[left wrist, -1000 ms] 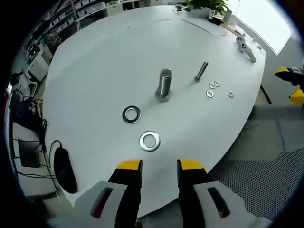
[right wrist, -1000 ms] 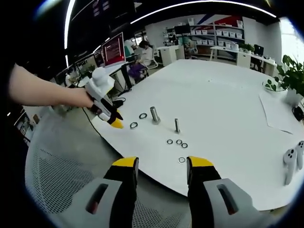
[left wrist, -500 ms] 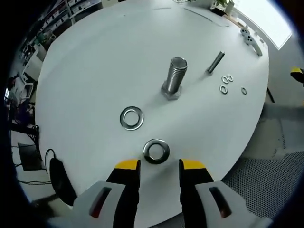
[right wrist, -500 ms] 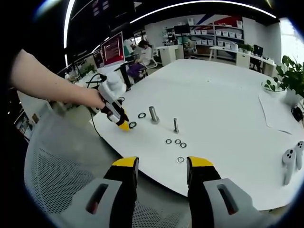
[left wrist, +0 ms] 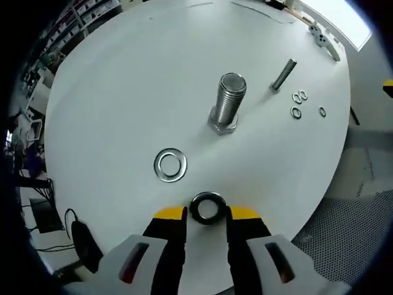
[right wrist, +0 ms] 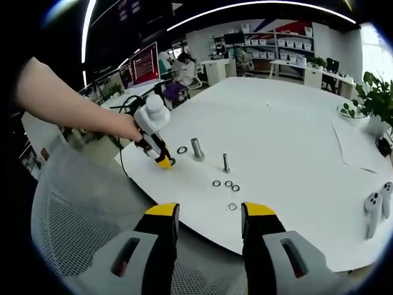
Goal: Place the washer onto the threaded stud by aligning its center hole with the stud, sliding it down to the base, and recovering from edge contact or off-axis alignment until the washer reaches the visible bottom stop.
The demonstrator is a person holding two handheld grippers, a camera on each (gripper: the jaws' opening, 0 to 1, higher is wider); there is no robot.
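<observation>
An upright threaded stud stands on its hex base on the white round table. A steel washer lies flat in front of it. A second washer, dark in shadow, lies on the table between the yellow tips of my left gripper, which flank it closely and are open. In the right gripper view a person's hand holds the left gripper down at the table edge, near the stud and a washer. My right gripper hangs open and empty off the table.
A thin smaller stud and several small washers sit right of the big stud. A white controller lies at the far edge. A mesh chair is below the right gripper; a plant stands at right.
The left gripper has come forward and down, so the near washer now lies between its tips, which have narrowed slightly. The right gripper has held still.
</observation>
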